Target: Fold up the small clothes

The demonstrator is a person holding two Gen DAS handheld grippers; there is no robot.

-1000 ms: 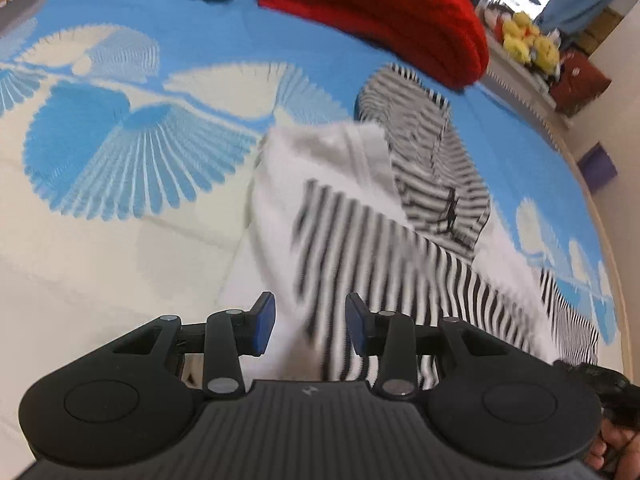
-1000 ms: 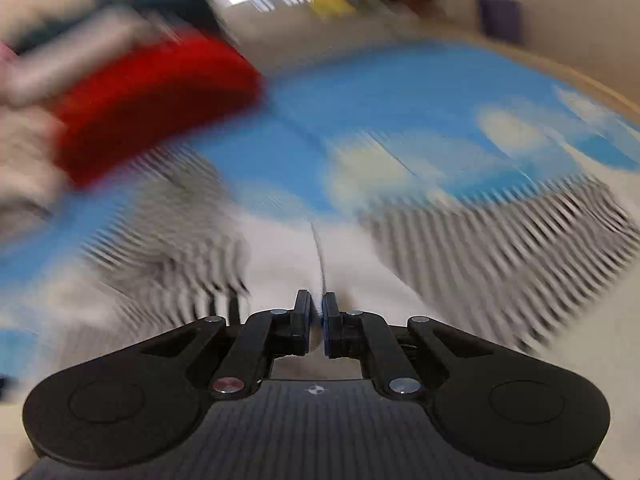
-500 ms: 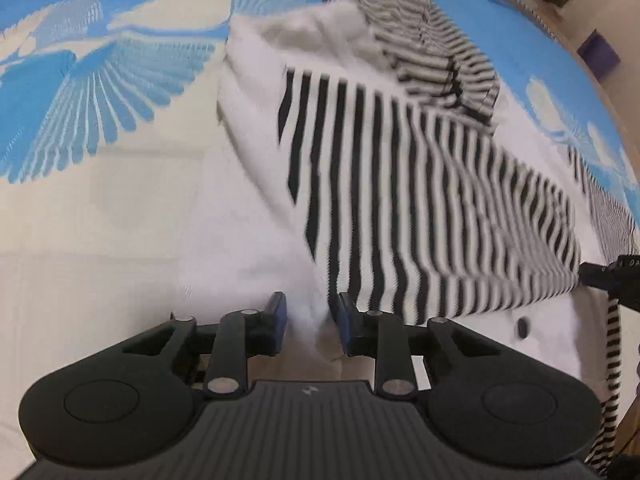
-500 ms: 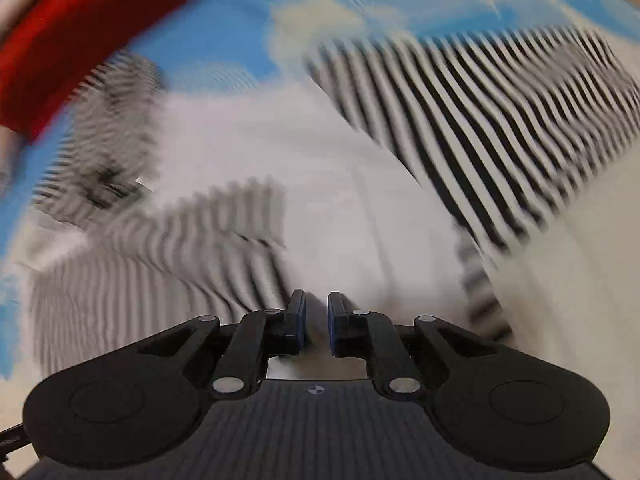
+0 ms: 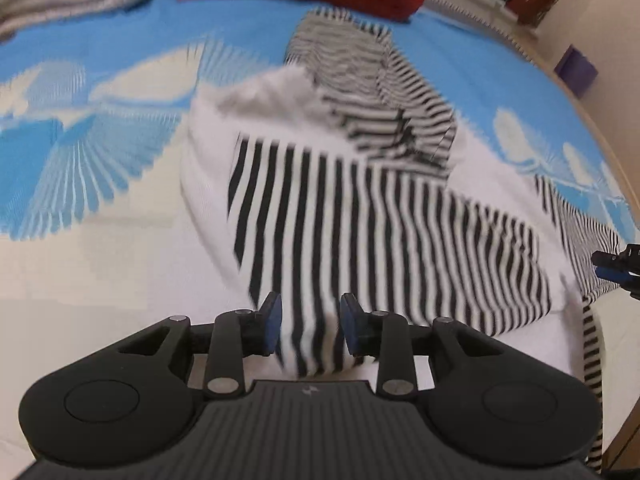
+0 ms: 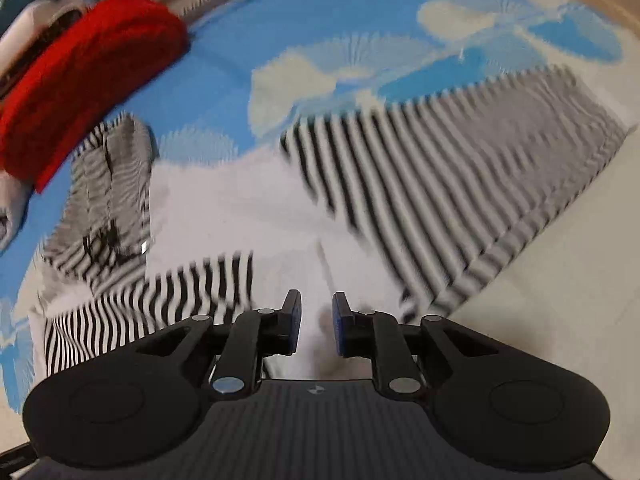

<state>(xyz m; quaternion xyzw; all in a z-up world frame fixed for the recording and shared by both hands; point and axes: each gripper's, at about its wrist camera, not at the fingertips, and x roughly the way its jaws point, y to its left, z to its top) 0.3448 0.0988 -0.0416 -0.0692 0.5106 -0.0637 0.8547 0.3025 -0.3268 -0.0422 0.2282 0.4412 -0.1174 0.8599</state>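
Right tool jaws were nearly shut a second ago, have just been opening, now parted over white cloth, gripping nothing. Left tool jaws just widened, open, hem between the pads, not pinched. Striped shirt lies half-folded on blue blanket.

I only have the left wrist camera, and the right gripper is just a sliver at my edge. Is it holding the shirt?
Observer: No. The right gripper has its jaws apart; they have just been opening. The white cloth of the shirt shows in the gap, unpinched.
Operator: What lies beyond it?
Observer: A striped section of the shirt lies spread flat on the blue and white cover, up and to the right of the gripper.
Operator: Any landmark near the jaws?
Observer: A seam runs up the white cloth from the gap.
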